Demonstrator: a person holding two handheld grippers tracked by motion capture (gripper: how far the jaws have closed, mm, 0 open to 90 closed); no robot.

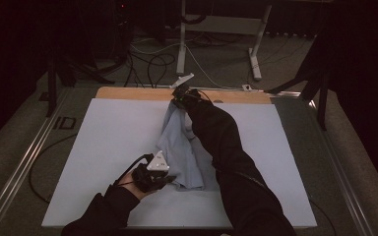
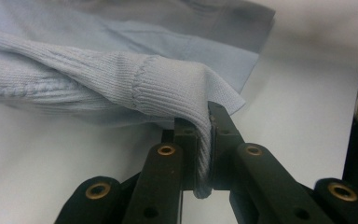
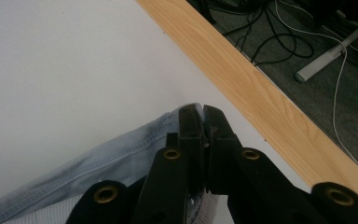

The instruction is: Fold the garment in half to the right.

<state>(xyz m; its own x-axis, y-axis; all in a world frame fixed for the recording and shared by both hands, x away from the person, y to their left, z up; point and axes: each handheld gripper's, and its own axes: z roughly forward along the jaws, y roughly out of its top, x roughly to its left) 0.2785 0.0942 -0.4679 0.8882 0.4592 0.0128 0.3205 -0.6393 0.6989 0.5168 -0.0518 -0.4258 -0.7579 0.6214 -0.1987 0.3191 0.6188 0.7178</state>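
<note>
The pale blue knitted sweater point(image 1: 182, 147) lies stretched on the white table sheet point(image 1: 103, 147), the left gripper point(image 2: 204, 140) clamped on its ribbed hem, the right gripper point(image 3: 204, 122) closed on its far edge, so any folding seems unfinished.

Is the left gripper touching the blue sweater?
Touching. The left gripper view shows the left gripper with its jaws pinched on the ribbed edge of the blue sweater, the knit squeezed between them.

sweater point(image 1: 182, 147) | pale blue knit, ribbed edges | stretched in a long bunched strip from near desk point(image 1: 103, 147) edge to far edge | both ends pinched between jaws | middle rests on white desk
</note>
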